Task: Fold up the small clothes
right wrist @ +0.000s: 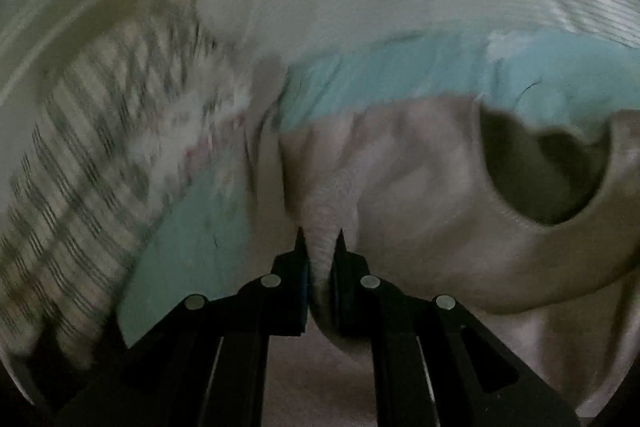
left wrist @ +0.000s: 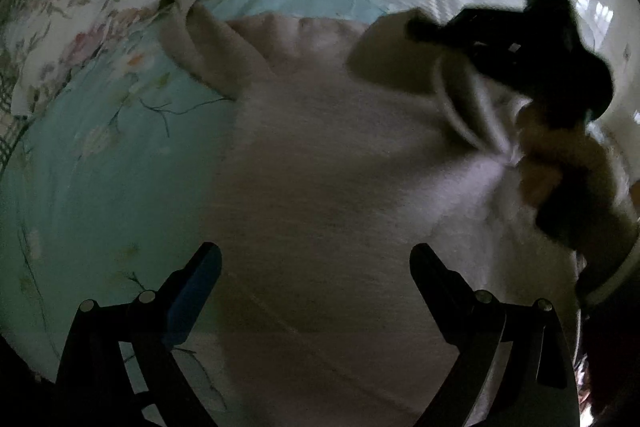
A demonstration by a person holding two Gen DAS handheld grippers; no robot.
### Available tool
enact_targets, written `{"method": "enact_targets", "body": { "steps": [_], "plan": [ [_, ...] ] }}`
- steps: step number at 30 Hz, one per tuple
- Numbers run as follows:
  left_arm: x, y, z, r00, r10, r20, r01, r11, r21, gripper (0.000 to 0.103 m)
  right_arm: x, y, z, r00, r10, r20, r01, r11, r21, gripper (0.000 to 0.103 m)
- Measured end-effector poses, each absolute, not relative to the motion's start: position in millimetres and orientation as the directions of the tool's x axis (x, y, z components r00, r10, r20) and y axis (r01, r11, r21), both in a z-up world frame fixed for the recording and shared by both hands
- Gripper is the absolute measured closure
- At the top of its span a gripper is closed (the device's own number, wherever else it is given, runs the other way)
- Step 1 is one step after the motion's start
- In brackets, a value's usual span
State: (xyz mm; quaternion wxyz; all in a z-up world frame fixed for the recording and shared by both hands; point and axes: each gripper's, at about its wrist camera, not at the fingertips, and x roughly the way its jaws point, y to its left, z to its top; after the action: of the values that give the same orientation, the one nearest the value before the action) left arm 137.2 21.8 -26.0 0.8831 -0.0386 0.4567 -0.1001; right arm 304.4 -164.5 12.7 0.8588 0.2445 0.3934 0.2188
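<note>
While tilted down, right gripper (right wrist: 320, 239) pinching pale garment (right wrist: 400, 187)

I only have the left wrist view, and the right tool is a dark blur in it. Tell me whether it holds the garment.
Observer: Yes. In the right wrist view the right tool is shut on a bunched fold of the pink garment.
Operator: Say how deep the grip goes.
Observer: The fold runs between the pads from the tips all the way back, so it is more than a pinch at the tips.
Operator: Report what sits beside that fold.
Observer: A round opening in the garment gapes to the right of the tool, dark inside.
</note>
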Motion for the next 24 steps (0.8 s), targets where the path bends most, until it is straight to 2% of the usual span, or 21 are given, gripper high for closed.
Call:
{"method": "enact_targets", "body": {
  "steps": [1,4,5,10,17,23,24],
  "plan": [
    [138.8,27.2,-25.9,0.563,-0.221,-0.796,0.137,0.975,-0.174,0.007,305.4,-158.8,6.2,0.573,0.575,-0.585,-0.189,0.787,0.588,0.086],
    [148.0,41.4,-26.8,0.554,-0.251,-0.794,0.131,0.968,-0.216,0.007,299.3,-164.8,-8.2,0.529,0.600,-0.600,-0.174,0.769,0.615,0.051],
    [151.8,44.3,-27.3,0.552,-0.258,-0.793,0.131,0.966,-0.223,0.007,293.5,-170.2,-8.7,0.538,0.601,-0.592,-0.167,0.763,0.624,0.047],
    [188.4,47.6,-22.2,0.546,-0.309,-0.779,0.175,0.951,-0.255,0.007,263.1,-204.2,-1.8,0.596,0.594,-0.540,-0.122,0.732,0.670,0.047],
    [272.2,35.7,-15.6,0.508,-0.393,-0.767,0.244,0.919,-0.309,0.007,207.2,-266.2,-3.5,0.671,0.482,-0.563,0.018,0.748,0.663,0.047],
    [336.5,14.7,-53.8,0.379,-0.332,-0.864,0.272,0.932,-0.239,0.008,166.7,-301.0,-8.9,0.706,0.428,-0.564,0.119,0.713,0.691,0.047],
    [342.7,9.2,-63.6,0.350,-0.320,-0.880,0.297,0.929,-0.220,0.010,162.8,-304.6,-7.7,0.711,0.419,-0.565,0.129,0.712,0.690,0.047]
  ]
}}
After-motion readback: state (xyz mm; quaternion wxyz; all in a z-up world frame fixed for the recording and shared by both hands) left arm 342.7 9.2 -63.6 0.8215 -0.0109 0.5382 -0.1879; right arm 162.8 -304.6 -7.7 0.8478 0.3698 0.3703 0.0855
